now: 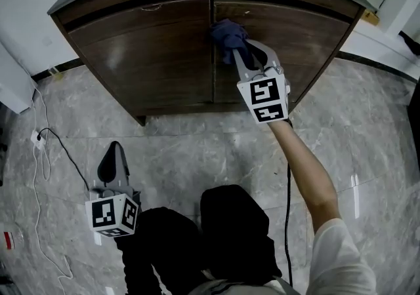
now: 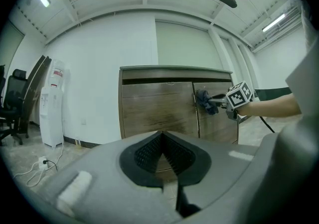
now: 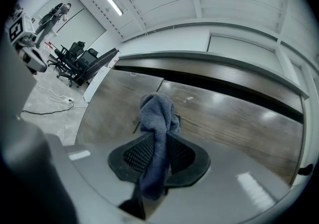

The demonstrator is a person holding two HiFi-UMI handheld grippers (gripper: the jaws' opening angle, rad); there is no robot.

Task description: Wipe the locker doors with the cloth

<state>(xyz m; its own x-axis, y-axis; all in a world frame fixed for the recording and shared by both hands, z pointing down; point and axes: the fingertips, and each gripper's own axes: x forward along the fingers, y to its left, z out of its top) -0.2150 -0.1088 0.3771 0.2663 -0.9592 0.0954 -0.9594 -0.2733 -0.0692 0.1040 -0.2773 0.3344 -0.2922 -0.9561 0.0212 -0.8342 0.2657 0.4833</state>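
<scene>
- Pinching the blue cloth [image 1: 228, 31] in the right gripper [image 1: 237, 51], bunched end pressed on the right locker door [image 1: 302, 38] just ahead of the tips, beside the seam with the left locker door [image 1: 144, 58].
- Left gripper [image 2: 162, 136] well back from the lockers, jaws pressed together on nothing.
- Left of it on the floor [image 1: 197, 149], a white cable [image 1: 41, 156].
- Only in the left gripper view: a water dispenser [image 2: 51, 103] left of the lockers.
- Only in the right gripper view: office chairs [image 3: 75, 56] far off left.

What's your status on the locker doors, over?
Right gripper shut on cloth, pressed at right door's top by the seam. Left gripper shut, empty, held low. Nothing in the way.
</scene>
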